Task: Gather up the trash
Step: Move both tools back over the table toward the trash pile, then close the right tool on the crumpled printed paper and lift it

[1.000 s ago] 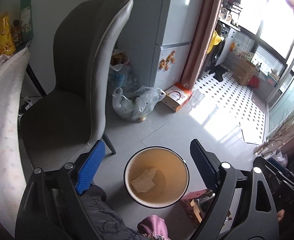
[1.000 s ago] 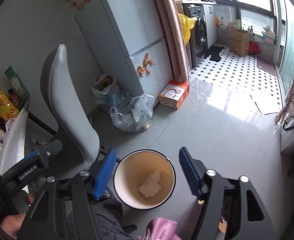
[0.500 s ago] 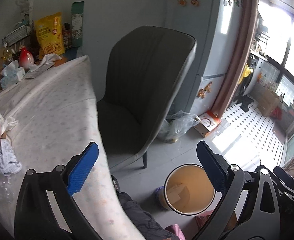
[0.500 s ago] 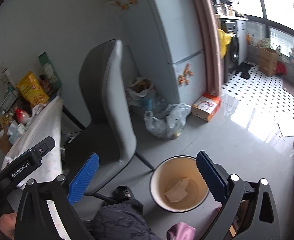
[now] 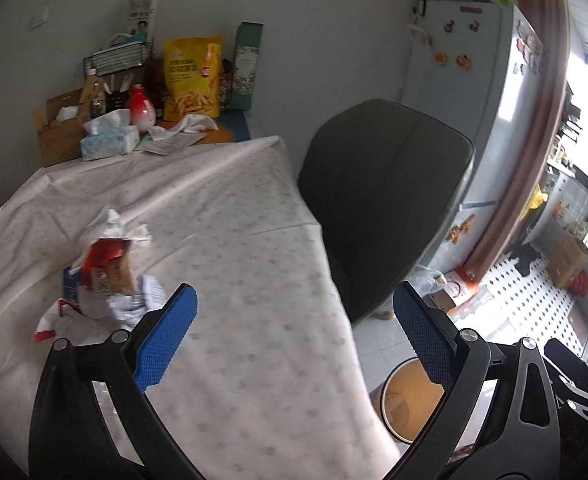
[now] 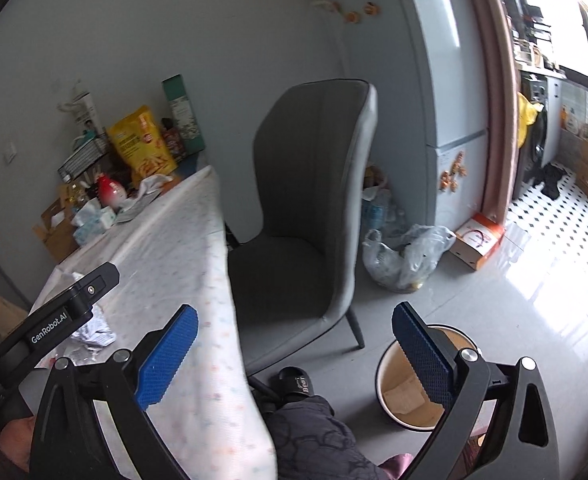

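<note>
A heap of trash (image 5: 105, 276), crumpled white paper with red and brown wrappers, lies on the table's patterned cloth (image 5: 221, 220), just left of and beyond my left gripper's left finger. My left gripper (image 5: 294, 336) is open and empty above the table's near right part. A round bin (image 6: 414, 396) with a paper scrap inside stands on the floor by the table; it also shows in the left wrist view (image 5: 406, 404). My right gripper (image 6: 294, 352) is open and empty, over the table edge and floor. The crumpled paper (image 6: 93, 328) shows behind the left gripper's body (image 6: 53, 320).
A grey chair (image 6: 314, 216) stands at the table's right side. Snack bags, a tissue box (image 5: 109, 140) and bottles crowd the table's far end. A filled plastic bag (image 6: 406, 256), a carton (image 6: 480, 240) and a fridge (image 6: 434, 92) are beyond the chair. The person's leg and slipper (image 6: 294, 380) are below.
Both grippers have swung up and left from the bin toward the table. The trash heap has come into the left wrist view; the bin has slid to the lower right. Both stay open.
</note>
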The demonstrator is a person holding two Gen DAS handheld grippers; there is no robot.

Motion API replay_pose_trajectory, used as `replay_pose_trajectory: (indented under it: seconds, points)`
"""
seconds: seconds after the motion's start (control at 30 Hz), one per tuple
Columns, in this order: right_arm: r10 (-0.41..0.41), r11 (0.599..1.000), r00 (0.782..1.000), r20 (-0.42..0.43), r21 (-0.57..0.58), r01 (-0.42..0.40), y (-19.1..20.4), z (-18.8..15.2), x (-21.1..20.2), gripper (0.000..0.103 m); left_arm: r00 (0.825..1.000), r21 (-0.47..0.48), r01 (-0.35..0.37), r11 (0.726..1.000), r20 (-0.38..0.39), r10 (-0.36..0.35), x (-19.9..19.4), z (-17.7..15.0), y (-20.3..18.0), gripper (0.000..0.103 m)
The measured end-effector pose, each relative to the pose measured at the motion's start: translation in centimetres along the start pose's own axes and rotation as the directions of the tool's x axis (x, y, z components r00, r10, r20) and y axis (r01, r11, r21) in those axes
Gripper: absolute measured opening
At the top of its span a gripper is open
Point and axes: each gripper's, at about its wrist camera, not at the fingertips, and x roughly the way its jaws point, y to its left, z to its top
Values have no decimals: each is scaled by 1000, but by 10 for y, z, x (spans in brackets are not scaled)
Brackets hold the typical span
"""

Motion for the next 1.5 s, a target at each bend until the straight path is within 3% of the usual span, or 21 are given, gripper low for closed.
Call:
replay_pose_trajectory:
  seconds: [0.53, 1.13, 1.5]
  points:
    - [119, 983, 992, -41, -137, -124, 103, -12, 10, 95, 993, -163, -109, 981, 28, 115, -25, -6, 113, 97]
    - [186, 950, 973, -137, -227, -213, 186, -33, 45, 90, 980, -330, -198, 923, -37, 197, -14, -22, 210, 97]
    - [189, 941, 964, -186, -247, -232, 211, -40, 71, 89, 981, -396, -188, 899, -128, 149, 23, -36, 236, 69]
